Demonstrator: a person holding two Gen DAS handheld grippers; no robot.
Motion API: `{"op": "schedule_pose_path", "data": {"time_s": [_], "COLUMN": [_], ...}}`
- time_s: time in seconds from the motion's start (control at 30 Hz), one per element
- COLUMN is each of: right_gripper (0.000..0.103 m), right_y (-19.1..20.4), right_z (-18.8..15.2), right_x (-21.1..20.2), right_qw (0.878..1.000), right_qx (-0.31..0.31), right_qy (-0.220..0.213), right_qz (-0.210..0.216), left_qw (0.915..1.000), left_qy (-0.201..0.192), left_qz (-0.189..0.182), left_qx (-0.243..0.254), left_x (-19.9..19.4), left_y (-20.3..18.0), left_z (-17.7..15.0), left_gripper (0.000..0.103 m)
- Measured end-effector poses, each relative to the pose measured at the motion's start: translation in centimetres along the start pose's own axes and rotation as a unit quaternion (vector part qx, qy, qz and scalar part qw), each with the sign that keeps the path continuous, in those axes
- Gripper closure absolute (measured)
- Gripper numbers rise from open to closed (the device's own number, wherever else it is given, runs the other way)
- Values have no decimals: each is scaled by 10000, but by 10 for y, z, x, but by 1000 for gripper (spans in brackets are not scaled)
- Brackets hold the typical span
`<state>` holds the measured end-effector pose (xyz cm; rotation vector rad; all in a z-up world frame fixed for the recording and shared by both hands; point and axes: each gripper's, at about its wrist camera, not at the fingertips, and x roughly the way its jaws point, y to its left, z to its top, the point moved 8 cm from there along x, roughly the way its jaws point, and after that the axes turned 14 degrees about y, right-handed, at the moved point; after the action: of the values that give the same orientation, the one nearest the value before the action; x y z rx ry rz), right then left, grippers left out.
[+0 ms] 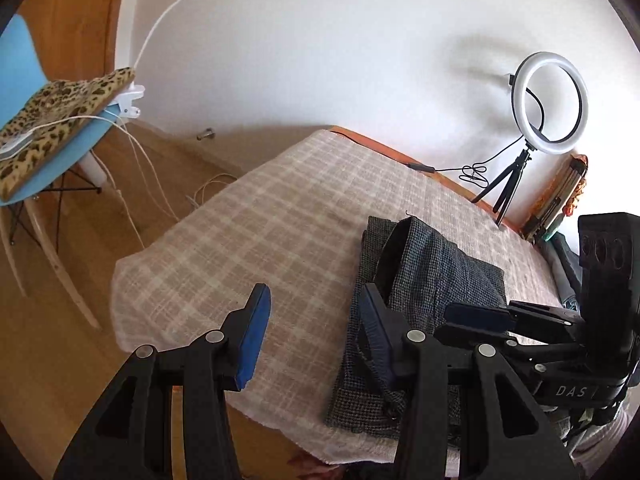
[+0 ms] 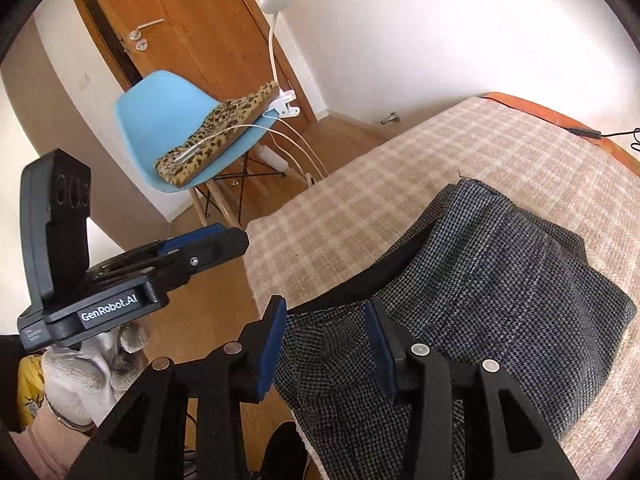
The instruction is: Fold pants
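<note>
Dark grey houndstooth pants [image 1: 432, 276] lie folded into a thick stack on the plaid-covered table [image 1: 260, 220], near its front right. In the right wrist view the pants [image 2: 500, 292] fill the lower right. My left gripper [image 1: 316, 336] is open above the table, just left of the pants' near edge, holding nothing. My right gripper [image 2: 326, 340] is open over the near left corner of the pants, holding nothing. The right gripper also shows at the right of the left wrist view [image 1: 480, 316]. The left gripper shows at the left of the right wrist view [image 2: 208, 240].
A ring light on a tripod [image 1: 548, 104] stands at the table's far right with its cable. A blue chair [image 2: 180, 128] with a leopard-print cushion and a clip lamp stands left of the table on the wood floor. A wooden door [image 2: 168, 20] is behind it.
</note>
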<state>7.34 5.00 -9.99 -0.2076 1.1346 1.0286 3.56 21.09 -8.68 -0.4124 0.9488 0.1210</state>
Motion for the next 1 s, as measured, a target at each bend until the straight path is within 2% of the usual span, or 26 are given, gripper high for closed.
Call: {"op": "schedule_pose_path", "data": {"time_s": [0.07,0.13,0.2,0.27,0.37,0.47,0.53,0.6,0.63,0.7,0.83,0.87,0.93,1.0], "right_gripper": [58,57,38,37,37,38,51,67,69,82,84,83,73,57], "right_y": [-11,-35,-71,-114,-167,-196,-206,-210,-212,-214,-213,-209,-205,-202], "right_z": [-2,-8,-18,-28,-40,-45,-45,-41,-38,-31,-19,-18,-19,-25], "right_x": [-21,-40,-55,-62,-59,-47,-38,-30,-29,-28,-17,-17,-23,-33], "right_qw": [9996,9972,9918,9827,9701,9620,9575,9551,9550,9574,9637,9664,9685,9665], "right_qx": [98,369,808,1430,2192,2648,2857,2944,2946,2861,2613,2485,2385,2495], "right_qy": [-248,-446,-540,-498,-373,-284,-273,-310,-330,-368,-163,-120,-106,-218], "right_qz": [-122,-465,-828,-1069,-967,-602,-274,95,104,-106,-527,-655,-713,-570], "left_qw": [9998,9990,9977,9955,9938,9920,9919,9919,9919,9916,9920,9923,9934,9930], "left_qy": [8,38,123,267,667,1007,1119,1125,1100,1055,1069,1067,1030,1102], "left_qz": [-190,-316,-243,-92,-45,167,118,93,119,183,91,51,2,-229], "left_qx": [95,313,624,907,888,737,589,581,626,728,663,632,509,368], "left_x": [-1,1,10,24,52,74,79,80,80,79,77,75,71,71], "left_y": [-12,-29,-48,-62,-61,-43,-32,-29,-30,-32,-32,-31,-27,-26], "left_z": [-2,-6,-11,-17,-27,-38,-44,-48,-50,-52,-52,-50,-45,-39], "left_gripper": [58,58,58,58,58,58,55,54,54,54,54,53,46,43]}}
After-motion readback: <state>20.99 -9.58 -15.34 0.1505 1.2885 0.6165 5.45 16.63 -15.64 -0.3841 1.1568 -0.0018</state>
